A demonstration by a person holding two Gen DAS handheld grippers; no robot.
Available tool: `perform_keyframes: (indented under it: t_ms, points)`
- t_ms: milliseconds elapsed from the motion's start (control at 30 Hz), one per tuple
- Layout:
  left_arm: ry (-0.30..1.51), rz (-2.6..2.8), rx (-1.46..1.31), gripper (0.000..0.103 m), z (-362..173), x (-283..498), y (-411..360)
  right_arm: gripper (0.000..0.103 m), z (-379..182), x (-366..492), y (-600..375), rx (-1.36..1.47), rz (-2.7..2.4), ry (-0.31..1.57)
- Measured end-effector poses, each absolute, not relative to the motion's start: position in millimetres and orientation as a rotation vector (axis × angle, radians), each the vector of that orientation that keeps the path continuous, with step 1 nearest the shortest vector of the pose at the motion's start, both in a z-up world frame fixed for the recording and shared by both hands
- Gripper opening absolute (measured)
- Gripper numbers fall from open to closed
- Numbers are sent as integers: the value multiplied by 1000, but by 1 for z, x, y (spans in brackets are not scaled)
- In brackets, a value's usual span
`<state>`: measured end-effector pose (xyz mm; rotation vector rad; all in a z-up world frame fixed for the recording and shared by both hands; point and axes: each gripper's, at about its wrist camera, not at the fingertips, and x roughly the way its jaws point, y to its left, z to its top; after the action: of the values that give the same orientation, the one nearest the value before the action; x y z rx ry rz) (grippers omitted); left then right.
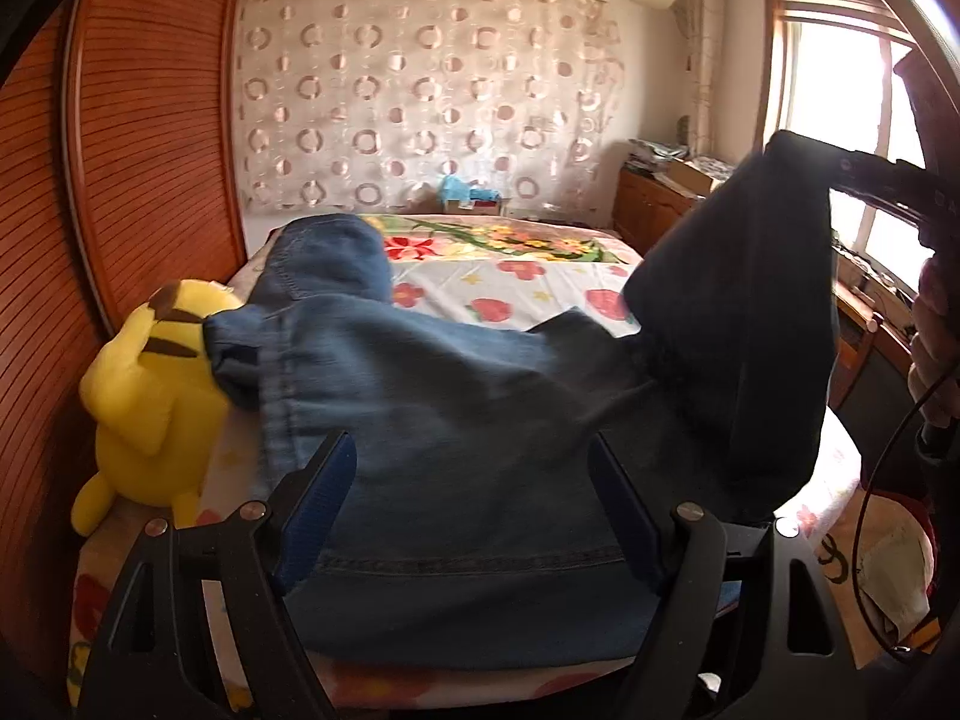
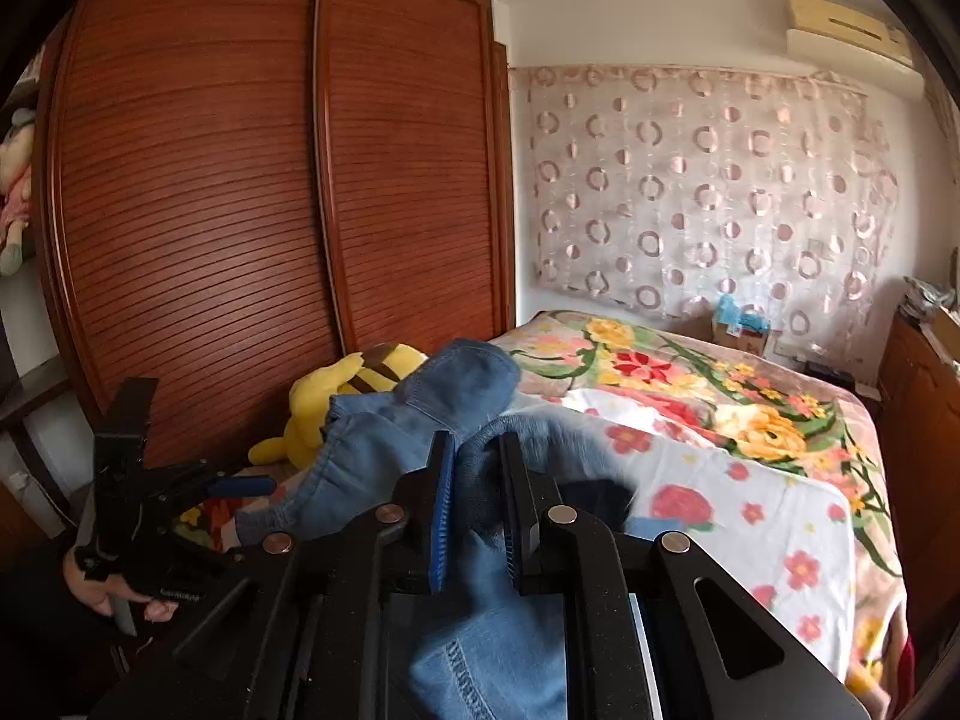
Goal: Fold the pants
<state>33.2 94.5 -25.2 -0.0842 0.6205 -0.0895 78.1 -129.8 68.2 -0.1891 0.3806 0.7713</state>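
Blue denim pants [image 1: 456,420] lie across the near end of the bed [image 1: 510,282]. My left gripper [image 1: 471,450] is open, its blue-padded fingers [image 1: 318,510] spread over the denim near a hem. My right gripper [image 2: 474,450] is shut on a bunched part of the pants [image 2: 480,630] and holds it lifted; in the left wrist view that lifted dark fabric [image 1: 750,312] hangs from the right gripper [image 1: 798,150] at the right. In the right wrist view the left gripper [image 2: 240,486] shows low on the left, open.
A yellow plush toy [image 1: 150,390] sits at the bed's left edge, touching the pants. A wooden slatted wardrobe [image 2: 240,180] stands left of the bed. A floral blanket [image 2: 690,384] covers the far bed. A wooden cabinet [image 1: 654,204] and a window are at the right.
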Motion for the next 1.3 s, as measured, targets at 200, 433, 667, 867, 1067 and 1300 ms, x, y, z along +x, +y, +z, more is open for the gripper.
perform_keyframes:
  t_ms: [200,433,667,867,1067,1300]
  points:
    - [645,-97,-105,80,-37,38,99,35,51,97,-136,-229,720,455]
    - [684,-164,-91,80,-53,50,77,39,20,132,-144,-217,644,621]
    - [743,-207,-9,80,-72,59,56,39,-18,152,-133,-169,640,767]
    - [770,-233,1,36,-85,67,54,39,-32,154,-134,-147,657,880]
    - [770,-214,24,17,-85,71,53,38,-33,163,-134,-86,683,939]
    - [666,-243,27,11,-46,52,55,1,4,156,-138,-85,695,771]
